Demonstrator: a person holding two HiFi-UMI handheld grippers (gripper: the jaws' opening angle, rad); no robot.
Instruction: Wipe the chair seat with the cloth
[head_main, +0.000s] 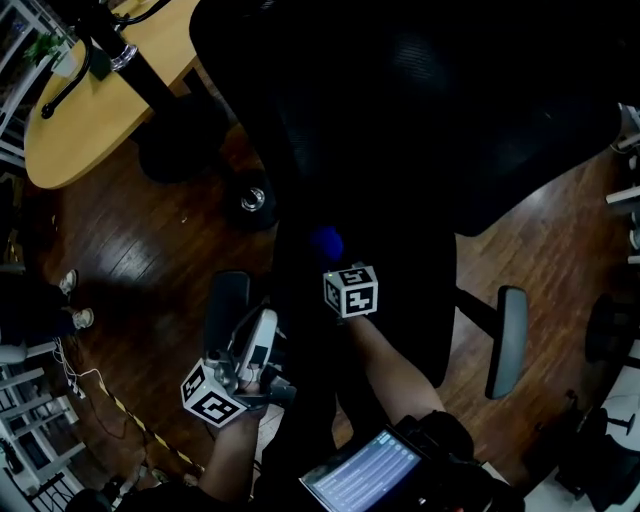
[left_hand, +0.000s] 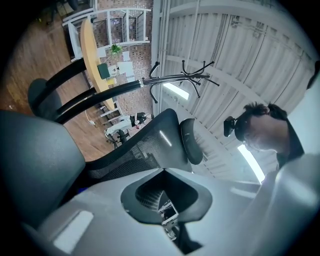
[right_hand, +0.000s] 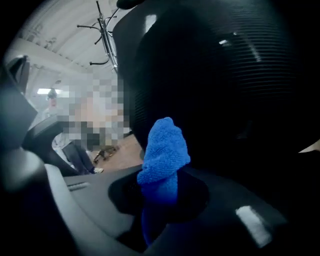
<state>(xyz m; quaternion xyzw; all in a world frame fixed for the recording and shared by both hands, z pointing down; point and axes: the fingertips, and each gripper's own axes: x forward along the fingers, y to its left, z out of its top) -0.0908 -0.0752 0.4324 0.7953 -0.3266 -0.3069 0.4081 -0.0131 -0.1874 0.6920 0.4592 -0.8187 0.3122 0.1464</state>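
**Blue cloth ready at the seat**

Our right gripper (right_hand: 161, 186) pinches the blue cloth (right_hand: 164, 147) tight, just over the dark chair seat (head_main: 415, 300). Our left gripper (left_hand: 162, 172) is closed and holds nothing. We think the wiping is only starting. Next we must press the cloth down and rub across.

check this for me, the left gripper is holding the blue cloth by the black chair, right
Wrong gripper: the blue cloth is clamped in the right gripper, not the left, as the right gripper view shows. The left gripper has no cloth between its jaws. The cloth is by the black chair.
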